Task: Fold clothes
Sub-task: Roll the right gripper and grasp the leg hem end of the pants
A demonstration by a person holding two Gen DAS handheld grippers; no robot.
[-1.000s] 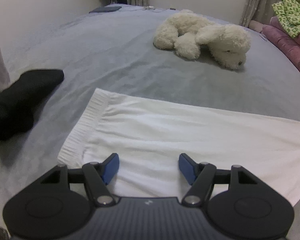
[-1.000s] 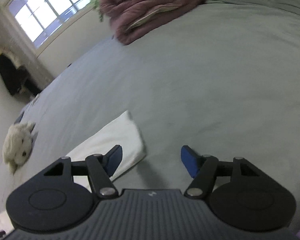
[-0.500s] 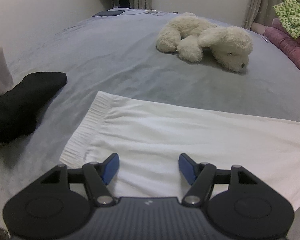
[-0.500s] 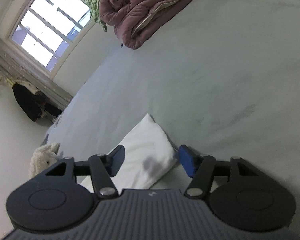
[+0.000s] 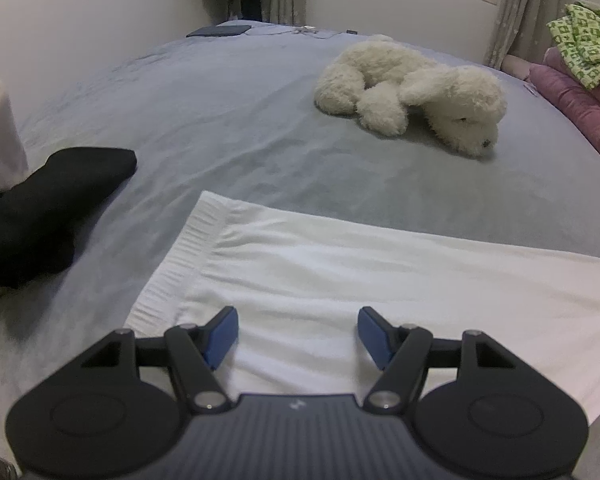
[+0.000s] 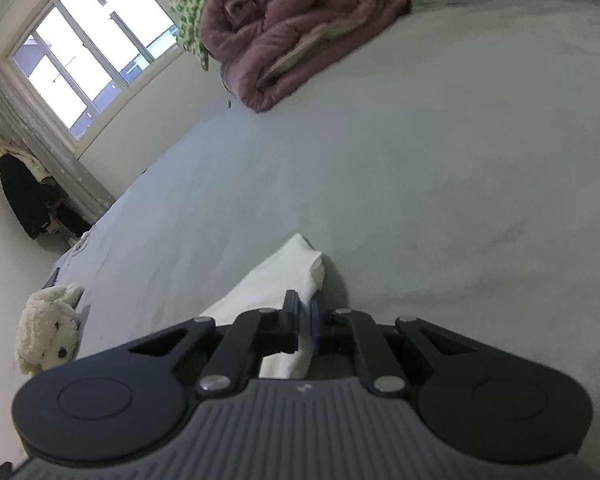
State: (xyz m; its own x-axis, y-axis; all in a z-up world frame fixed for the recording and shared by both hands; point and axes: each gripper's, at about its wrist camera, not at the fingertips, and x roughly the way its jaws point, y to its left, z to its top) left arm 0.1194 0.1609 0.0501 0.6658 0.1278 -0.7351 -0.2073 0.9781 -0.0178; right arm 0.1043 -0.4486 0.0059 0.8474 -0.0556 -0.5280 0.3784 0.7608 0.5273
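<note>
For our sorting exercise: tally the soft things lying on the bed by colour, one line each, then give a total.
White: 2, the white garment and plush dog
Black: 1, the black garment
Pink: 1, the pink quilt
Green: 1, the green patterned cloth
Total: 5

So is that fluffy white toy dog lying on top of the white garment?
No, the toy dog lies apart on the grey bedspread, beyond the white garment.

home bedroom | bed (image 5: pixel 228 120) | plush dog (image 5: pixel 412 88) | window (image 6: pixel 88 64)
</note>
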